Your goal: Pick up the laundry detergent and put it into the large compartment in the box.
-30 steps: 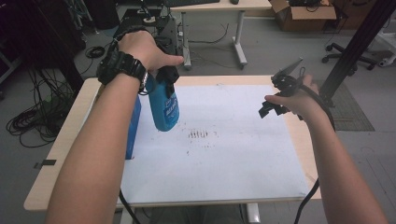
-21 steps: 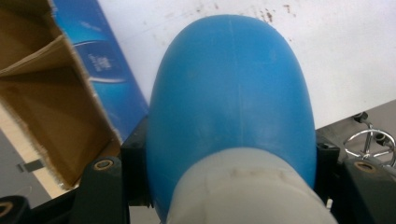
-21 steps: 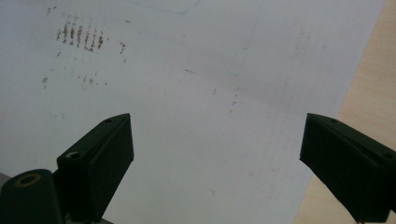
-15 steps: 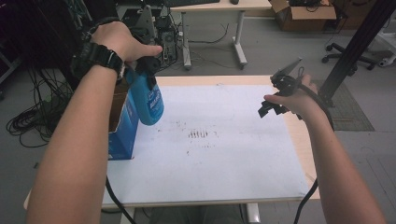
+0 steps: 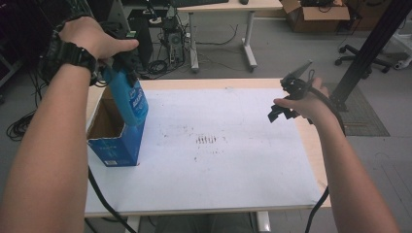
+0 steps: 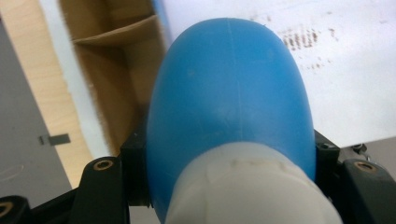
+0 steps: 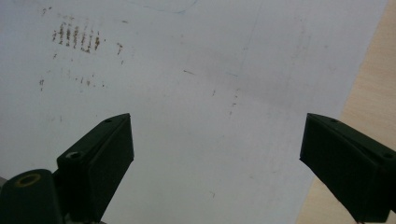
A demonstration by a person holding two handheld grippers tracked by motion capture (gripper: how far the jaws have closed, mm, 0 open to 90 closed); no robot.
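A person works at a table [image 5: 204,83] covered by a white sheet [image 5: 228,170], holding a two-jaw gripper in each hand.

The left gripper [image 5: 121,60] is raised above the table's left side, with its jaws clamped on a blue spray bottle [image 5: 130,99]. The bottle hangs below the gripper, tilted, its lower end just at the right wall of an open blue cardboard box [image 5: 114,151] that stands directly beneath. In the left gripper view, the blue spray bottle [image 6: 229,88] bulges out from between the two black jaws, its pale neck nearest the camera. Beyond it, to the gripper's left, lies the brown inside of the box [image 6: 116,70] with a cardboard divider across it. Whether the bottle touches the box cannot be told.

The right gripper [image 5: 284,104] is held over the right side of the table, well apart from the bottle and box. Its jaws stand wide apart with nothing between them. In the right gripper view, the right gripper [image 7: 215,158] looks down on the white sheet [image 7: 205,93], which carries a small patch of dark brown marks [image 7: 77,36] ahead and to its left. The bare wooden table edge [image 7: 369,93] runs along its right.
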